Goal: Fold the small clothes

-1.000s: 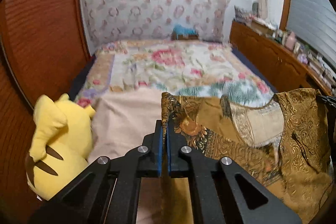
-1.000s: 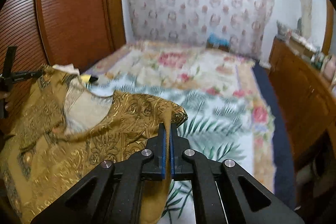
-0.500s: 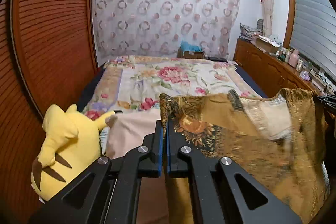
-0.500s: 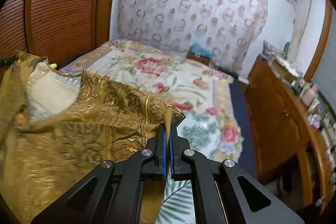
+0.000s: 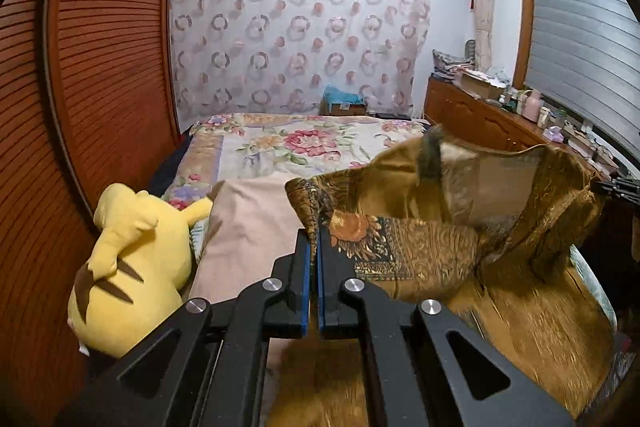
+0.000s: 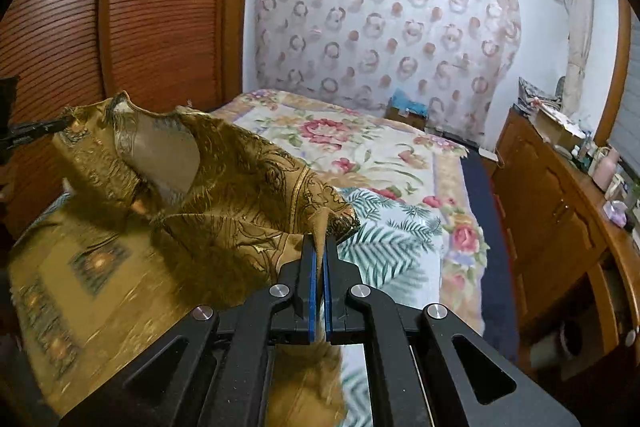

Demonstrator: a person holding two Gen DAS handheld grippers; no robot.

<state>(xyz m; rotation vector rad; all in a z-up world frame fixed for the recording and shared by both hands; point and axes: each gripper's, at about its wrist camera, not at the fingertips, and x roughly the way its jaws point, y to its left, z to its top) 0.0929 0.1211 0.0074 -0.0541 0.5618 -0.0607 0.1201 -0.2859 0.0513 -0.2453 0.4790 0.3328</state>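
A small gold-brown patterned garment (image 5: 420,247) hangs stretched between my two grippers above the bed. My left gripper (image 5: 313,243) is shut on its left shoulder corner. In the right wrist view the same garment (image 6: 224,187) spreads to the left, and my right gripper (image 6: 320,247) is shut on its right shoulder corner. The pale lining shows inside the neck opening. The garment's lower part drapes onto the bed and looks blurred. The right gripper's tip (image 5: 616,185) shows at the right edge of the left wrist view. The left gripper's tip (image 6: 36,129) shows at the left edge of the right wrist view.
The bed has a floral cover (image 6: 384,179). A yellow plush toy (image 5: 132,267) lies at its left side by a pink-beige cloth (image 5: 248,223). Wooden slatted doors (image 5: 100,67) stand on the left. A wooden cabinet (image 6: 560,203) with small items runs along the right.
Both grippers rose and pulled back with the garment, which lifted off the bed. The views now take in more wall and the air conditioner. The grips stay the same.
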